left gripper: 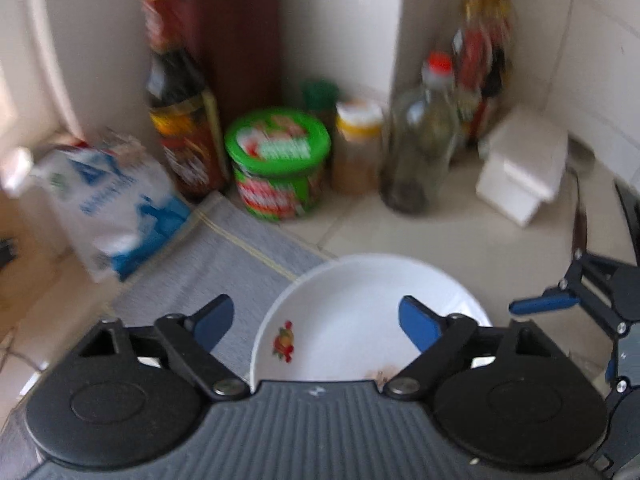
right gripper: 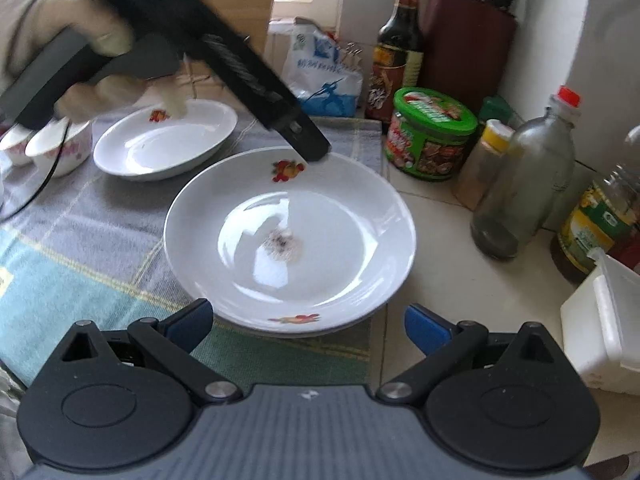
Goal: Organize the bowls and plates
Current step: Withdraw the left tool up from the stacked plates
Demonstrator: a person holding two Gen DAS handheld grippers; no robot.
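Observation:
A white deep plate (right gripper: 288,240) with fruit decals lies on the checked cloth (right gripper: 80,248), and a second rim shows under its near edge. Another such plate (right gripper: 164,144) sits behind it to the left, beside small flowered bowls (right gripper: 60,148). My left gripper (right gripper: 316,148), held by a hand, hovers at the front plate's far rim. In the left wrist view it (left gripper: 316,320) stands open above the plate (left gripper: 360,312), pads clear of the rim. My right gripper (right gripper: 308,324) is open at the plate's near rim with nothing between its fingers; one of its fingers (left gripper: 544,304) shows at the right.
Against the wall stand a dark sauce bottle (right gripper: 396,56), a knife block (right gripper: 468,36), a green tub (right gripper: 432,136), a yellow-lidded jar (right gripper: 484,160) and a red-capped glass bottle (right gripper: 524,180). A white box (right gripper: 604,328) sits at the right, a blue-and-white bag (right gripper: 320,72) behind the cloth.

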